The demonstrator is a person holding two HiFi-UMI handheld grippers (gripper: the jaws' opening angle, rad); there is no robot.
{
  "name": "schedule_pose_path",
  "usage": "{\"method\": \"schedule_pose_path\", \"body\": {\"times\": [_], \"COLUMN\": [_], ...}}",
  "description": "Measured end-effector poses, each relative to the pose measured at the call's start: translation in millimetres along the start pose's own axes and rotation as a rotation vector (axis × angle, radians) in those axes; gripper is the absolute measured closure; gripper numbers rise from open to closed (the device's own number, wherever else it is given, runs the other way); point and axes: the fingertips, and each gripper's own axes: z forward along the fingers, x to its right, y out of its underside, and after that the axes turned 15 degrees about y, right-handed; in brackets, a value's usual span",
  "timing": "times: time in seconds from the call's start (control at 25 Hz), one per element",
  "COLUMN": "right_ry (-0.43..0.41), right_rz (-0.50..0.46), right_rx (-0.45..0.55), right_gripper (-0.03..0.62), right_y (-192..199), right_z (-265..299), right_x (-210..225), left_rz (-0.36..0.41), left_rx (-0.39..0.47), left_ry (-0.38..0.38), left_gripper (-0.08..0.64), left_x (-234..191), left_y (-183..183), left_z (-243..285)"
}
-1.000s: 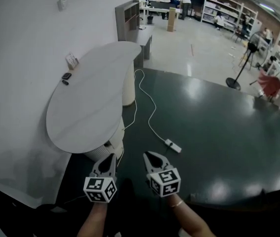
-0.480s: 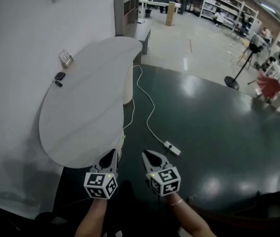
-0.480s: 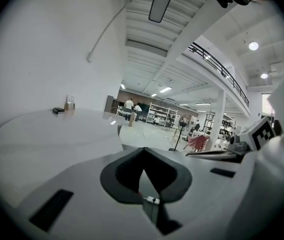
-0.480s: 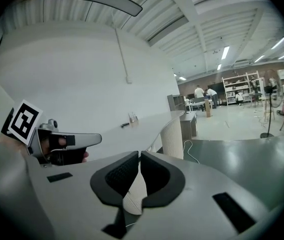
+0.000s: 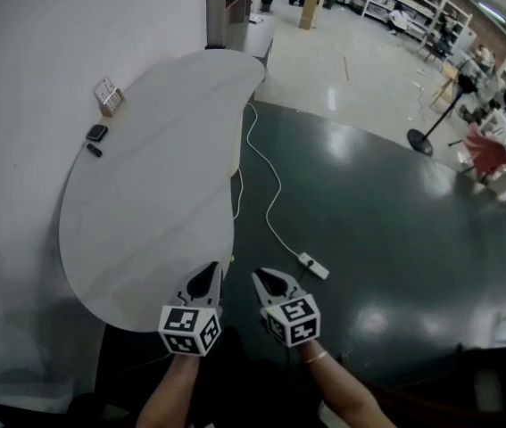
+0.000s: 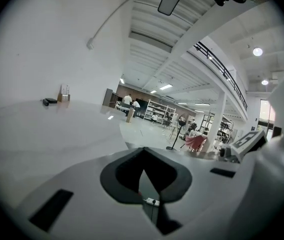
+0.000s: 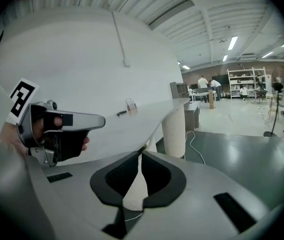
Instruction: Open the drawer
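Observation:
No drawer shows in any view. Both grippers hang side by side at the bottom of the head view, held in a person's hands. My left gripper (image 5: 206, 277) is shut and empty, its tip just over the near rim of the white curved table (image 5: 145, 203). My right gripper (image 5: 269, 282) is also shut and empty, over the dark floor right of the table. In the left gripper view the jaws (image 6: 143, 150) meet above the tabletop (image 6: 41, 129). Past the shut jaws (image 7: 140, 154) in the right gripper view stands the table's ribbed pedestal (image 7: 174, 129).
A white cable (image 5: 270, 194) runs across the dark floor to a power strip (image 5: 313, 266) just ahead of the right gripper. Small black items (image 5: 97, 133) and a little stand (image 5: 107, 94) sit at the table's far left edge. A grey shelf unit (image 5: 230, 7) stands behind the table.
The head view has moved forward and left, so the table now lies nearer and under the left gripper's tip. Both grippers stay shut and side by side.

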Motion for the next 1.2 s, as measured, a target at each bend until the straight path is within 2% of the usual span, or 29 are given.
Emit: {"method": "schedule_pose_path", "body": {"times": [0.32,0.6,1.2], "right_ry": [-0.044,-0.115,-0.281], "right_rz": [-0.094,-0.184,-0.580], "right_rx": [-0.133,-0.221,-0.356], "right_gripper": [0.584,0.535,0.502], "right_y": [32,61,109], "right_z": [61,110,151], "right_x": [-5,-10,-23], "left_rz": [-0.043,-0.043,-0.041], "left_rx": [-0.023,-0.050,-0.150], "left_ry": [-0.015,-0.046,-0.120], "left_gripper": [0.557,0.557,0.557], "left_x": [-22,-34,-50], "left_y": [3,6,13], "left_z": [18,37,50]}}
